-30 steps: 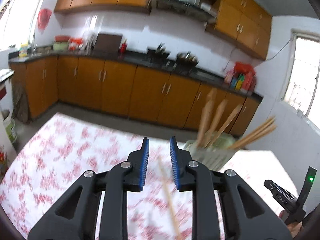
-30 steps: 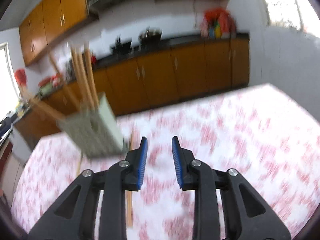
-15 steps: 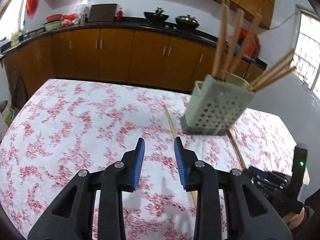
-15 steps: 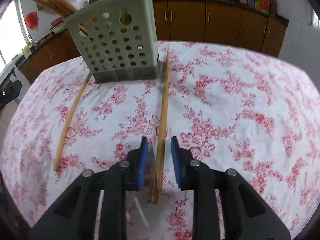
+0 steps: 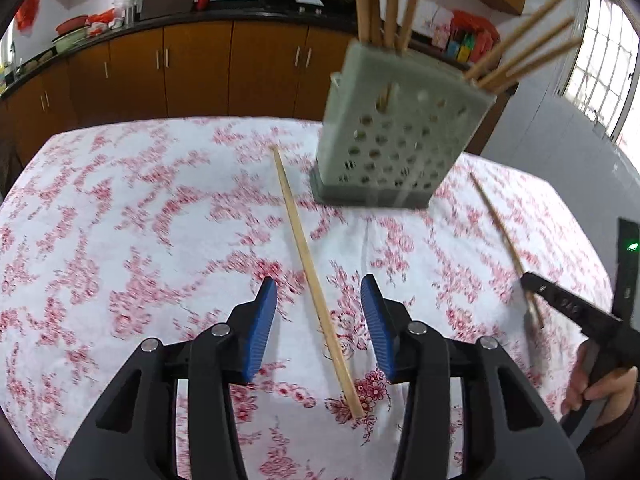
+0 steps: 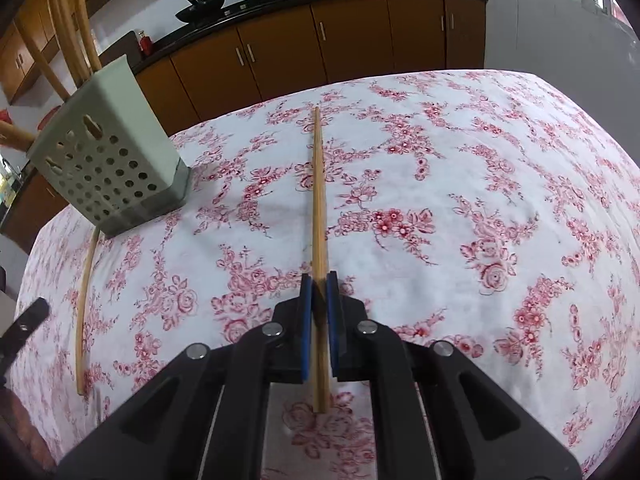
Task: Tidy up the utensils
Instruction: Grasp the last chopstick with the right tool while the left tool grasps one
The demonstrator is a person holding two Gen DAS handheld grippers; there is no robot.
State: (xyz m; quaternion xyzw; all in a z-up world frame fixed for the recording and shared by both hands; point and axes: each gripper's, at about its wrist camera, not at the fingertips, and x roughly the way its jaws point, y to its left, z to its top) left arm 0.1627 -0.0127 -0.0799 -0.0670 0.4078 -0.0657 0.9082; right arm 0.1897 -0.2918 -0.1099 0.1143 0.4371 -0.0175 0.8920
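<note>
The right gripper (image 6: pixel 319 280) is clamped on the held chopstick (image 6: pixel 318 184), near its close end. The stick points straight ahead of the fingers, and a short piece comes out behind the pads. It lies to the right of the holder (image 6: pixel 108 160), with its far tip about level with the holder's far side. I cannot tell whether that tip rests on the table (image 6: pixel 480 160) or is a little above it.

The left gripper (image 5: pixel 318 292) has its fingers wide apart and holds nothing. The loose chopstick (image 5: pixel 304 248) lies on the cloth between them, to the left of the holder in this view. Its long axis runs from just beside the holder's base back toward the camera, slightly slanted to the right, and its close end passes the right finger. So the stick lies nearly along the fingers, and the left gripper is clearly the nearer one. In my judgement the next move is only to go down and close on it.

The holder already has several chopsticks standing in it. Their upper ends are cut off by the frame, and its opening is not visible. The left view is blurred, so I cannot judge how high the fingers are above the cloth.
</note>
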